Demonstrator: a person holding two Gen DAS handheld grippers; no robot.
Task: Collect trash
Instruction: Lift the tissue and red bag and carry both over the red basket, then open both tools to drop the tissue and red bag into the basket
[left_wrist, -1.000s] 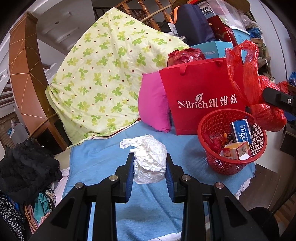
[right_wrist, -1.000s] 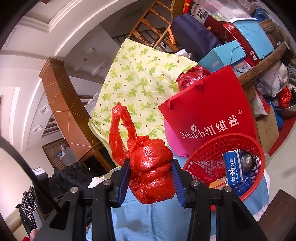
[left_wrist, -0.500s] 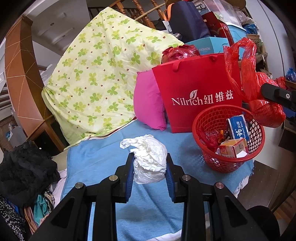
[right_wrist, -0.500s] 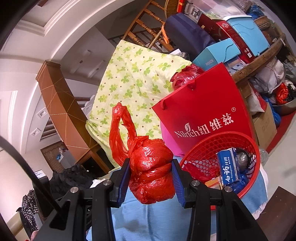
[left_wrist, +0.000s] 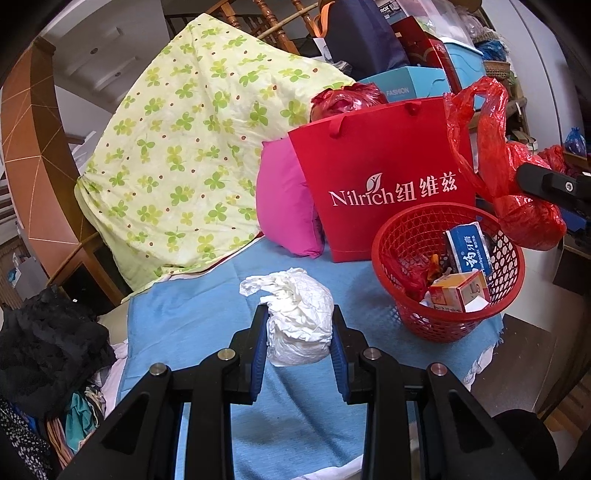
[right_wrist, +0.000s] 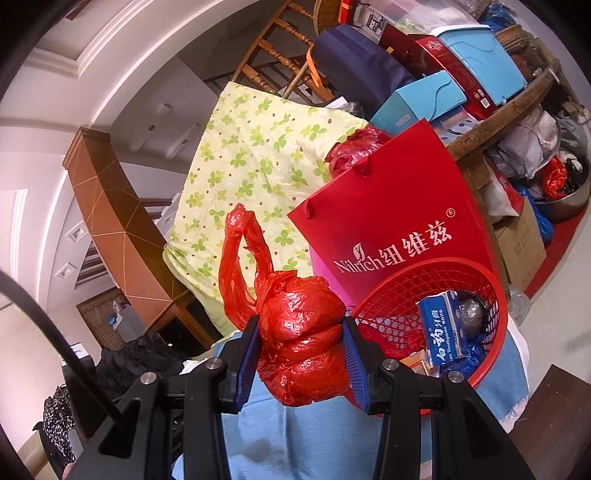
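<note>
My left tool (left_wrist: 299, 328) is clamped on a crumpled white paper wad (left_wrist: 297, 317), both blue pads pressed into its sides, the wad lifted clear of the blue cloth (left_wrist: 207, 332) that covers the surface below. I cannot tell whether that surface is a bed or a desk. From this camera the red mesh basket (left_wrist: 448, 325) stands at about 2 o'clock of the wad, near the cloth's right edge, already holding a blue toothpaste box (left_wrist: 468, 250), an orange carton (left_wrist: 460, 293) and some red wrapping.

My right tool (right_wrist: 301, 345) is closed on a bunched red plastic bag (right_wrist: 304, 336); the pads squeeze its knotted body while the handles (right_wrist: 242, 258) stick up free at 11 o'clock. In its own view the basket rim (right_wrist: 491, 295) sits at 3 o'clock, just beside the bag. In the left view the same bag (left_wrist: 528, 218) hangs at the basket's 2 o'clock, above and outside the rim.

Judgement: both pieces are gripped by their bulk because soft, crushable trash offers no edge; a mid-body pinch keeps them from slipping. Both appear staged for dropping into the basket. The bag is nearer, so I would release it first. Risk: the loose handles may snag the rim, and the light basket could tip off the cloth edge.

A red gift bag (left_wrist: 384, 177) stands upright directly behind the basket; it is not part of the drop.
</note>
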